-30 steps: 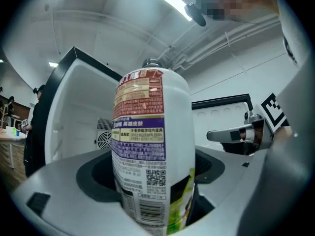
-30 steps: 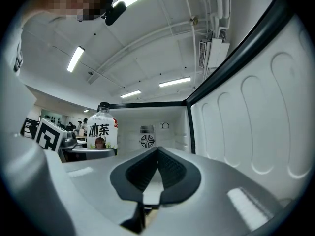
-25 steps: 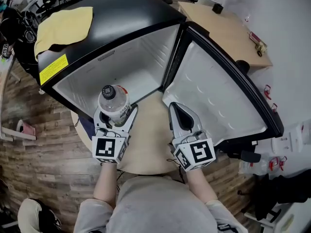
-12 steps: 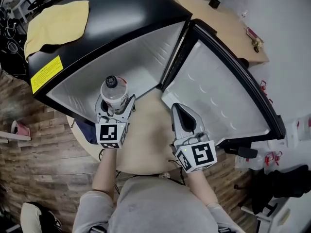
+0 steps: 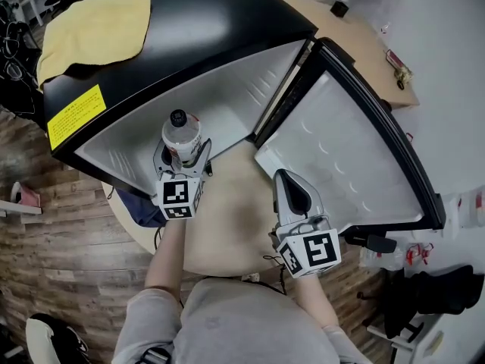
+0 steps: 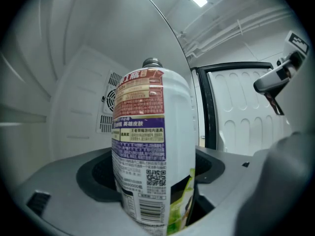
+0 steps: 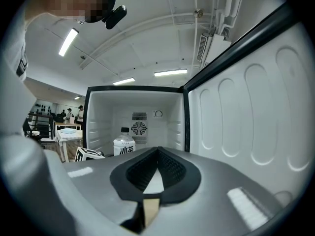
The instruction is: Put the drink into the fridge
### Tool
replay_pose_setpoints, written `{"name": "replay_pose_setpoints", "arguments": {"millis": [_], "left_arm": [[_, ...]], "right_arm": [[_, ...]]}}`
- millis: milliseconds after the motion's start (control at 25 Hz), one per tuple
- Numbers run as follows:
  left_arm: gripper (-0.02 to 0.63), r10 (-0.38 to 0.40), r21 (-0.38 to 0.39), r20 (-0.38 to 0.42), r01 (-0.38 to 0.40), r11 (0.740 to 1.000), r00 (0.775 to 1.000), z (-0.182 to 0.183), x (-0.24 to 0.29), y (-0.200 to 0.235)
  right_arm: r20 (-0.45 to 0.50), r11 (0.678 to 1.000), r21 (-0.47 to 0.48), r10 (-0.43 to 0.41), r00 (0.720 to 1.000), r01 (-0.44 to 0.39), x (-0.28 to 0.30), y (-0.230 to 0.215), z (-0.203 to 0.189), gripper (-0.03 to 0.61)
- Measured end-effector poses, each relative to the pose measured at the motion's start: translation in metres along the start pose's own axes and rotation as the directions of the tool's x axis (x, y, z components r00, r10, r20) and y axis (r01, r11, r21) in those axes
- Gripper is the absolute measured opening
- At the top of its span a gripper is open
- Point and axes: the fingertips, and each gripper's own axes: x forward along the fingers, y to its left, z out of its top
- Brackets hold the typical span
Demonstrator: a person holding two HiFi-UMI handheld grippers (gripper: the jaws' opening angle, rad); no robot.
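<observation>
The drink bottle [image 5: 180,136] is white with a dark cap and a red and purple label [image 6: 140,127]. My left gripper [image 5: 182,160] is shut on the bottle and holds it upright at the mouth of the open black fridge [image 5: 204,21]. The bottle [image 7: 124,144] also shows in the right gripper view, just inside the white fridge cavity. My right gripper [image 5: 292,192] hovers over the round wooden table [image 5: 227,226], in front of the open fridge door [image 5: 341,150]. Its jaws are together with nothing between them.
A yellow cloth [image 5: 91,29] lies on the fridge top. The fan vent [image 7: 139,128] sits on the fridge's back wall. A wooden desk [image 5: 364,36] with small items stands beyond the door. Wood flooring [image 5: 45,226] surrounds the table.
My left gripper has carried the bottle forward, deeper into the fridge opening. My right gripper has drifted slightly right and back, still shut.
</observation>
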Motion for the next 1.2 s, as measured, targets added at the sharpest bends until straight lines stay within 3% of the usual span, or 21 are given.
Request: {"name": "replay_pose_setpoints", "arguments": {"millis": [440,960,1200], "left_arm": [[0.399,0.055,0.006,-0.04,-0.055,0.998,0.998,-0.031,0.027,0.022],[0.399,0.076,0.03,-0.01,-0.076,0.997,0.997,-0.034,0.044,0.035],[0.399,0.083,0.069,-0.031,-0.081,0.994,0.996,-0.038,0.041,0.032]], "right_arm": [[-0.036,1.0,-0.002,-0.017,0.999,0.017,0.006,-0.003,-0.01,0.011],[-0.055,0.999,-0.002,-0.041,0.998,0.041,0.01,-0.01,-0.015,0.011],[-0.05,1.0,0.004,-0.018,0.999,0.019,0.015,-0.003,-0.015,0.011]]}}
